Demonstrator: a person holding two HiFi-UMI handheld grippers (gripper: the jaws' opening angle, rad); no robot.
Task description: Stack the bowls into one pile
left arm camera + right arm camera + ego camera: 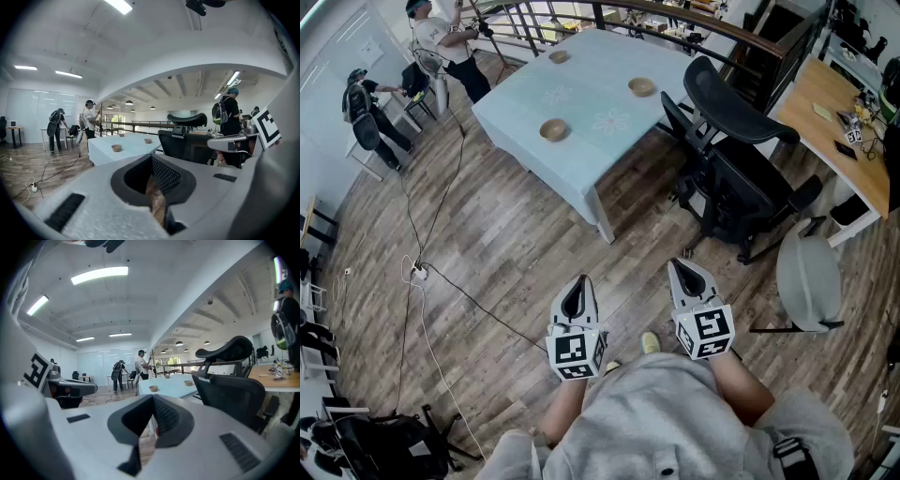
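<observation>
Table [581, 94], covered in a pale blue cloth, stands on the wood floor well ahead of the person. Black office chair [727, 173] stands just beside its right side. Left hand-held gripper [577, 286] and right hand-held gripper [682, 272] are side by side, well short of the table, both with jaws closed together and empty. Three bowls lie apart and unstacked on the table: near bowl [554, 130], right bowl [641, 86], far bowl [559, 56].

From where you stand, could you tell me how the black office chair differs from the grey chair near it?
The black office chair is dark and has a headrest; the grey chair is pale, a plain rounded shell. The black office chair stands beside the table; the grey chair stands clear of it, nearer the wooden desk. Both are unoccupied.
</observation>
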